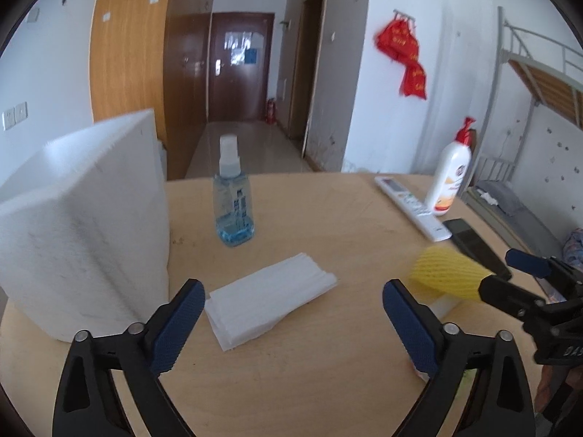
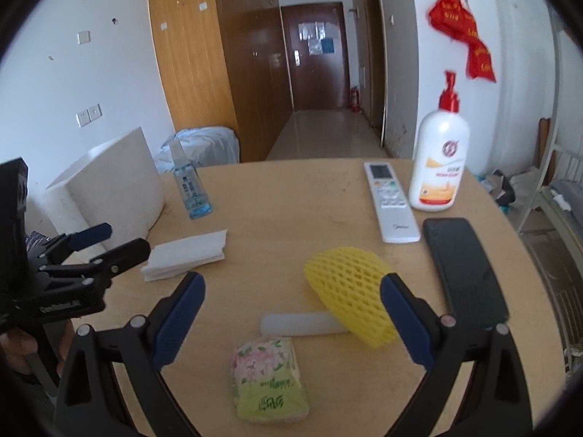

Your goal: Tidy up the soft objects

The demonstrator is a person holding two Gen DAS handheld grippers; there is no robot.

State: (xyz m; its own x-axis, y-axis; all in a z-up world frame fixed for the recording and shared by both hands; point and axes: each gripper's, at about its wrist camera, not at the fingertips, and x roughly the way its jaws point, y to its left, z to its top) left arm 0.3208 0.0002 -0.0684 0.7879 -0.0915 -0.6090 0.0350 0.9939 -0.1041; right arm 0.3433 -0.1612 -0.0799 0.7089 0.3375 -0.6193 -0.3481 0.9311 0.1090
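Note:
A stack of white tissues (image 1: 269, 298) lies on the wooden table (image 1: 328, 211), just ahead of my open left gripper (image 1: 291, 302), whose jaws hold nothing. In the right wrist view, my right gripper (image 2: 291, 287) is open over a white foam strip (image 2: 302, 324) and a flowered tissue pack (image 2: 267, 378). A yellow foam net (image 2: 349, 284) lies against the inside of its right finger (image 2: 397, 302). The left gripper (image 2: 127, 238) shows at the left beside the tissue stack (image 2: 186, 251). The right gripper (image 1: 499, 269) and the net (image 1: 444, 273) show at the right of the left wrist view.
A white foam box (image 1: 83, 225) stands at the table's left. A blue spray bottle (image 1: 233, 200) stands behind the tissues. A white remote (image 2: 390, 204), a lotion pump bottle (image 2: 437, 167) and a black phone (image 2: 466, 273) sit at the right. A bunk bed (image 1: 539, 83) stands beyond.

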